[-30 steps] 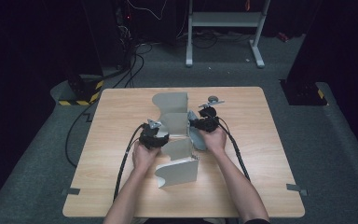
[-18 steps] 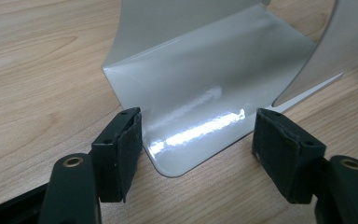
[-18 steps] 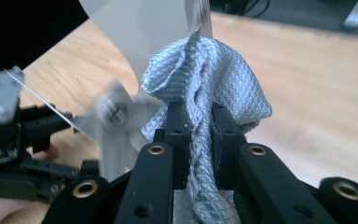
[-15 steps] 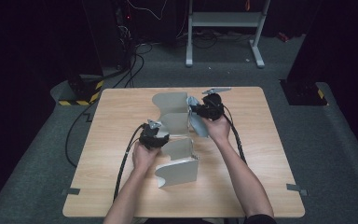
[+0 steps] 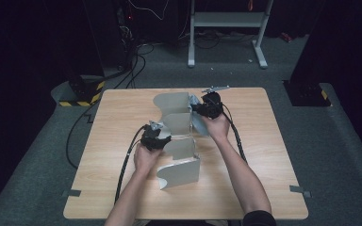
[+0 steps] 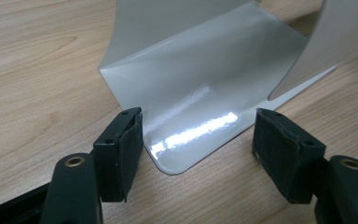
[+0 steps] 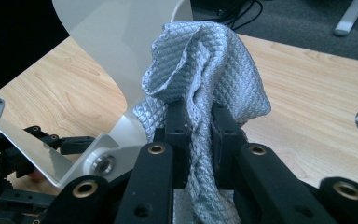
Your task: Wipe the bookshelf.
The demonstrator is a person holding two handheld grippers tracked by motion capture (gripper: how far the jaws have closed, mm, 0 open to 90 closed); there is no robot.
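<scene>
Pale wood-grain worktop [image 5: 273, 160], square-cornered, on grey carpet amid dark surroundings and trailing cables. Upright on its middle: glossy grey curved sheet-metal panels [image 5: 179, 162], bent and smooth, mirror-bright at the base flange. Left gripper [image 6: 198, 144] spread wide, empty, astride the rounded flange corner [image 6: 177, 161], not touching. Right gripper [image 7: 200, 135] clamped tight on silver diamond-quilted cloth [image 7: 205, 65], bunched beside the far panel [image 5: 172, 106].
</scene>
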